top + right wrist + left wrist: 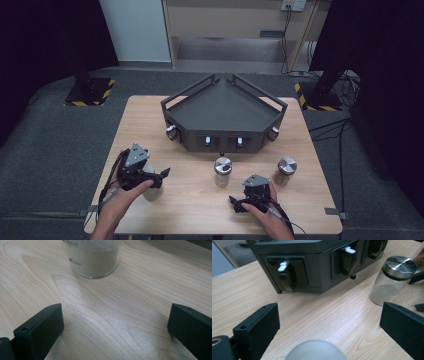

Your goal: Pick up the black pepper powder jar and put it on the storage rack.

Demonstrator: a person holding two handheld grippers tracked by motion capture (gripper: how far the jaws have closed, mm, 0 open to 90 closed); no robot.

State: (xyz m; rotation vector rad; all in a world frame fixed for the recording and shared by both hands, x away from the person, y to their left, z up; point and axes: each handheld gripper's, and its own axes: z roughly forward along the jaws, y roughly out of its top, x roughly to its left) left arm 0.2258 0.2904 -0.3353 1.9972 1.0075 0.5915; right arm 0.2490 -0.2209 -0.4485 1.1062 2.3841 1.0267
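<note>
Left gripper (159, 176) jaws apart around frosted jar (151, 190) near table's (200, 200) front-left corner, right gripper (239, 205) jaws apart, empty; risk: closing off-centre on the round jar could tip it.

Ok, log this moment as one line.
left gripper: open, by frosted jar | right gripper: open, empty | two lidded jars standing

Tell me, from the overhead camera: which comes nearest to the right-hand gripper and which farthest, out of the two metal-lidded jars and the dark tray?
From the right gripper:
1. Middle jar, just ahead-left, and right jar, ahead-right: too close to call.
2. Dark tray, farthest, at the table's far side.
</note>
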